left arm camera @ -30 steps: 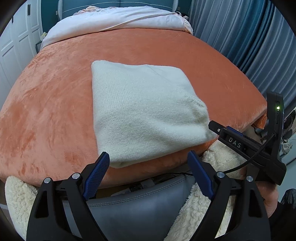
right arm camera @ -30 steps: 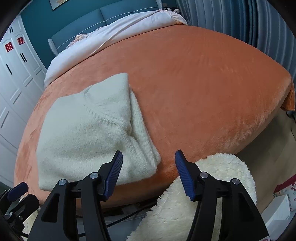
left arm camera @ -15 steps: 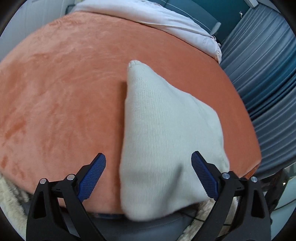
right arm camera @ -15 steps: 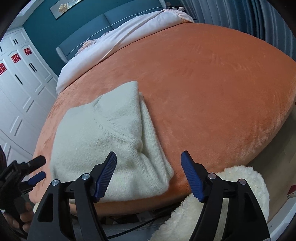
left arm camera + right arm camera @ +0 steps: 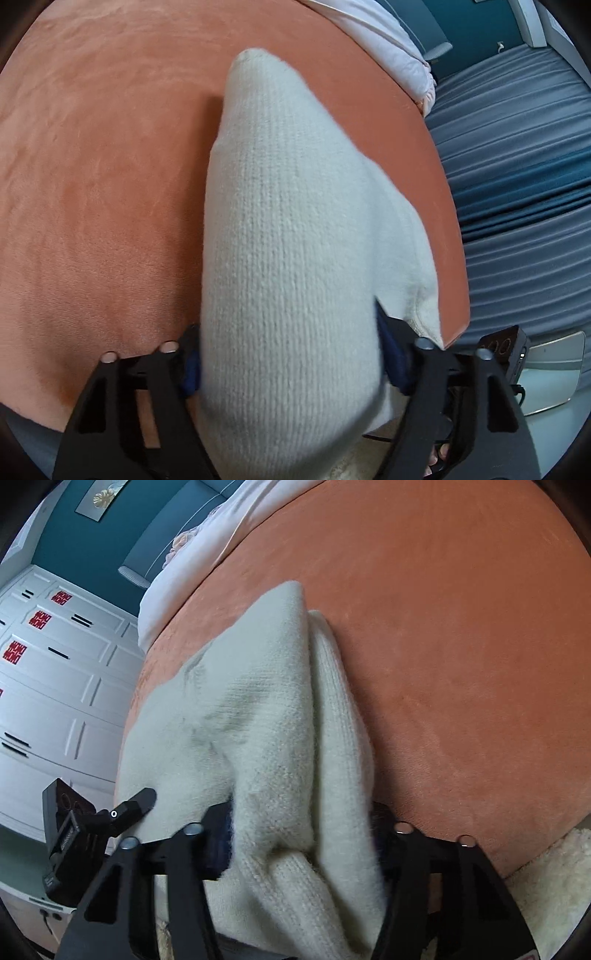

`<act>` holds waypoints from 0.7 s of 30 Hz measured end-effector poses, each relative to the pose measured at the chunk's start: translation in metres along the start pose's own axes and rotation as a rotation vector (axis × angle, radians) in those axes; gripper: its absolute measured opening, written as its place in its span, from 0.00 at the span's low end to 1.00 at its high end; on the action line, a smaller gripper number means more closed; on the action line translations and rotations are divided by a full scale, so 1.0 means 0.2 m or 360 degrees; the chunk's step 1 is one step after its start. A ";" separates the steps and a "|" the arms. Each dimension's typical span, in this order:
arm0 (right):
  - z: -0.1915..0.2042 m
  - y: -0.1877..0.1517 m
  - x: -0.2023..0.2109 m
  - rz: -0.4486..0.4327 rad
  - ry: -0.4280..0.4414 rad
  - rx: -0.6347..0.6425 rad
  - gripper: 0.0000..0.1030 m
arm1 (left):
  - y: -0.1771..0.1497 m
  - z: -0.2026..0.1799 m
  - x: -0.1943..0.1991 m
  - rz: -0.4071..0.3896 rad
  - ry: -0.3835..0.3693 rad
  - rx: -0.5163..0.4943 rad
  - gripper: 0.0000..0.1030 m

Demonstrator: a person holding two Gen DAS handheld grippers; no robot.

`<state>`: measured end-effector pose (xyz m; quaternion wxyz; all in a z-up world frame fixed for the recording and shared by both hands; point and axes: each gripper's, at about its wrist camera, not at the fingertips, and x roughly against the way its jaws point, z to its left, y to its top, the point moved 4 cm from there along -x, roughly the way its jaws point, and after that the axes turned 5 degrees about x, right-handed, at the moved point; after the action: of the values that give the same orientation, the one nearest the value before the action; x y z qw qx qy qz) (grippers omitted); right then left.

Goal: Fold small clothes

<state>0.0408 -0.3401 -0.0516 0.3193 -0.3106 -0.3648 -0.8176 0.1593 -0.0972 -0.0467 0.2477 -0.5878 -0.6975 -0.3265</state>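
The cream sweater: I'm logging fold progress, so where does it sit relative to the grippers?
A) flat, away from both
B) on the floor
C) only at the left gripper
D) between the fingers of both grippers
D: the cream sweater fills the gap between the left gripper fingers, and likewise the right gripper.

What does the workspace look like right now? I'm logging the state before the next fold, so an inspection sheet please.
Surface: orange plush bedspread, smooth, no creases of note.
Job's things: one cream knit sweater, partly folded, its near edge between both grippers' fingers, the rest lying on the bedspread.
Clutter: nothing seen on the bedspread besides the sweater.
Grippers: left gripper and right gripper each have knit bunched between the blue pads; whether they are clamped cannot be told.
Cables: a thin dark cable below the sweater's edge.
Surroundings: white bedding at the head end, white wardrobe doors, blue-grey curtains, teal wall.
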 end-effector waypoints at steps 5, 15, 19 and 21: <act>0.27 0.05 0.31 -0.0194 0.0004 0.0169 0.28 | -0.01 -0.25 0.21 -0.0013 -0.0135 -0.0149 0.54; 0.92 0.17 1.06 -0.0751 0.0195 0.0611 0.27 | 0.01 -0.75 1.08 -0.0453 -0.0598 -0.0514 0.53; 1.14 0.23 1.09 -0.0806 0.0366 0.0730 0.28 | 0.08 -0.66 1.32 -0.0612 -0.0569 -0.0511 0.55; 1.16 0.24 0.94 -0.0727 0.0385 0.0730 0.30 | 0.14 -0.50 1.31 -0.0658 -0.0440 -0.0458 0.61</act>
<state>0.0277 -0.2365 0.2317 0.2306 -0.0419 -0.5588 -0.7955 0.1349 0.0037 0.2152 -0.0073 -0.5012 -0.7762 -0.3824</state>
